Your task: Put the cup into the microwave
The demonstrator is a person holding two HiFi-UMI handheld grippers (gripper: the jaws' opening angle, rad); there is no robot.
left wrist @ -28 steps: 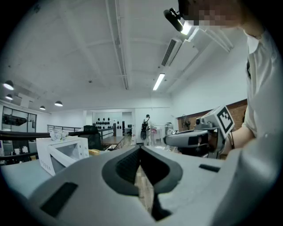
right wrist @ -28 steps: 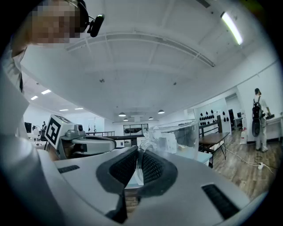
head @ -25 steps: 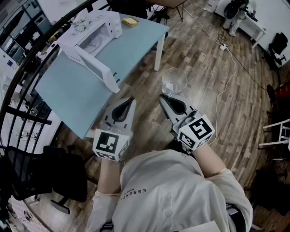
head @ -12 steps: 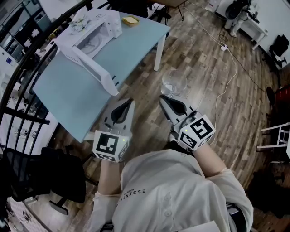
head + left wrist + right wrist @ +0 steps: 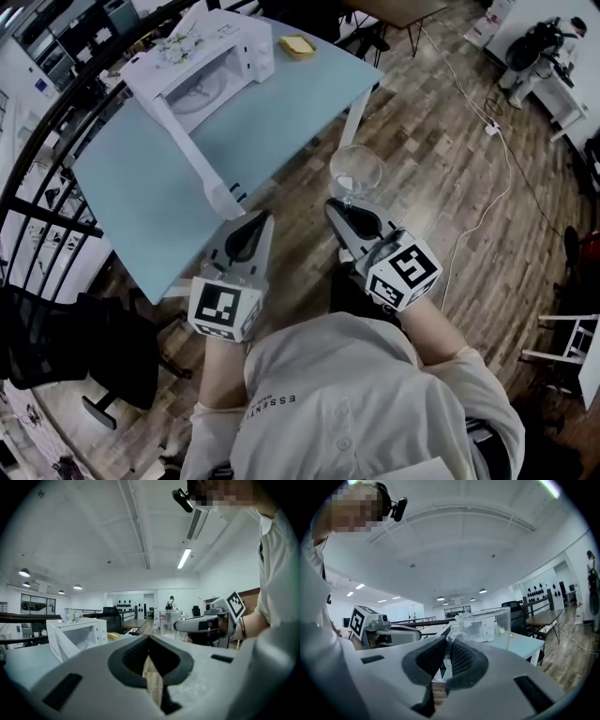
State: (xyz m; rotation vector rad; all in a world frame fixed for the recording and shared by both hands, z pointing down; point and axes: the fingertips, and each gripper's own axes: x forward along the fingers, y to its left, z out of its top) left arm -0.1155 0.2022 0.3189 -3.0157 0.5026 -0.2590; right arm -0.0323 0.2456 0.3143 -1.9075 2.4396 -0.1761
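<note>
The small yellow thing (image 5: 297, 46) near the microwave (image 5: 211, 66) is too small to identify.

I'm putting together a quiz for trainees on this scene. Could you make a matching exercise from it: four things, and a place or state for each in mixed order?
Things:
1. cup
2. microwave
3. left gripper
4. yellow item

Places or states:
A. jaws together, nothing between them
B. on the table, door open
C. held in the jaws of the right gripper, above the wooden floor
D. at the table's far corner, beside the microwave

Pairs: 1-C, 2-B, 3-A, 4-D
</note>
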